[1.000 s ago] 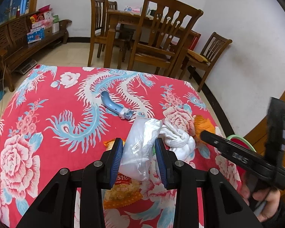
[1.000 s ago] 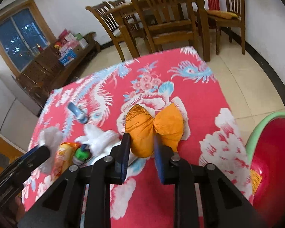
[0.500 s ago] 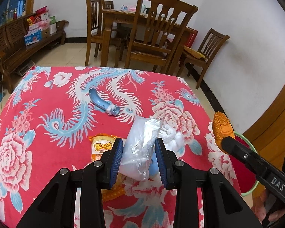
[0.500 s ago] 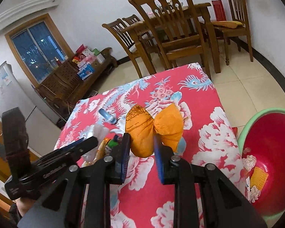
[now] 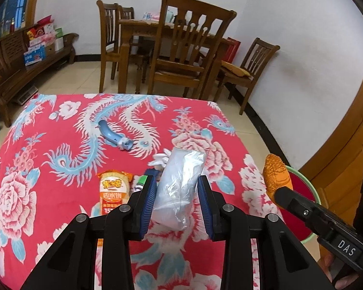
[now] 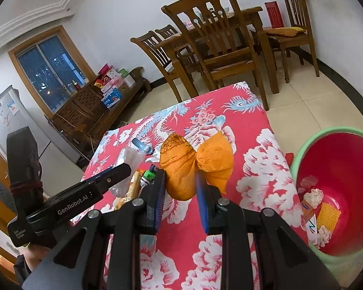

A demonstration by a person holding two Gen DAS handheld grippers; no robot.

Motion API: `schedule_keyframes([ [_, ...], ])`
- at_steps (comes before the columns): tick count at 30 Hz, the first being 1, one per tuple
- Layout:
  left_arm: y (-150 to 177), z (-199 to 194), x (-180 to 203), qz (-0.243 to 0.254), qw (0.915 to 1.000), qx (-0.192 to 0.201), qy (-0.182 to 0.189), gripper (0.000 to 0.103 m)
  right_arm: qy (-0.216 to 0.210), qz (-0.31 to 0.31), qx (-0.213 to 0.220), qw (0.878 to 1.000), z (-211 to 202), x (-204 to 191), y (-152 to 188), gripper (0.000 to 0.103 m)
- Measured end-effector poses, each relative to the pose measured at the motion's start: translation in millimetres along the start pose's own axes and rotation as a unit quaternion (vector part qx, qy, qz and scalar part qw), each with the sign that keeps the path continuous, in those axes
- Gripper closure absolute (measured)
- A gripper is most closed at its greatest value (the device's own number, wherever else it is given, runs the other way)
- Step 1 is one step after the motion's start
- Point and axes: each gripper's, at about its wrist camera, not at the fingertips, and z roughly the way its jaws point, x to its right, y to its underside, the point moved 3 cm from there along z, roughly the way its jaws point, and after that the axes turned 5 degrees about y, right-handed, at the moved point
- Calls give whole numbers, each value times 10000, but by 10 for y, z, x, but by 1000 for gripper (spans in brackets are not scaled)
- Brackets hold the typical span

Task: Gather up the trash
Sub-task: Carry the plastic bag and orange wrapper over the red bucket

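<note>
My left gripper [image 5: 177, 191] is shut on a crumpled clear plastic bag [image 5: 181, 188] and holds it above the red flowered tablecloth [image 5: 48, 169]. The right gripper [image 6: 180, 183] is shut on a crumpled orange paper wad [image 6: 196, 162], lifted above the table's right part. That orange wad [image 5: 276, 176] also shows at the right of the left wrist view. A red basin with a green rim [image 6: 336, 176] stands on the floor off the table's right side, with several scraps in it. On the table lie an orange snack packet [image 5: 112, 188], a blue curved piece [image 5: 113, 136], white tissue [image 5: 161, 158] and a small green bottle [image 6: 148, 176].
Wooden chairs [image 5: 188, 55] and a dining table [image 5: 142, 31] stand beyond the far table edge. A wooden bench with boxes [image 5: 19, 55] lines the left wall. A fridge [image 6: 9, 120] stands at the left in the right wrist view. A hand [image 6: 34, 256] holds the left gripper.
Both grippers have risen with their loads. The right one carried the orange wad toward the table's right edge, so the basin shows more fully. The left one pulled back a little.
</note>
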Motion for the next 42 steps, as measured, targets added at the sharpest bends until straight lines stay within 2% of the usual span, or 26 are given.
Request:
schedule_keyframes([
  [22,107,-61,763,601,9970,-88,480,68,272,174,284,9991,-569,299,98,76],
  [42,217,291,1558,1218,9877,-358,914,68,1061,629,452,9913,-967,1095,122,76],
])
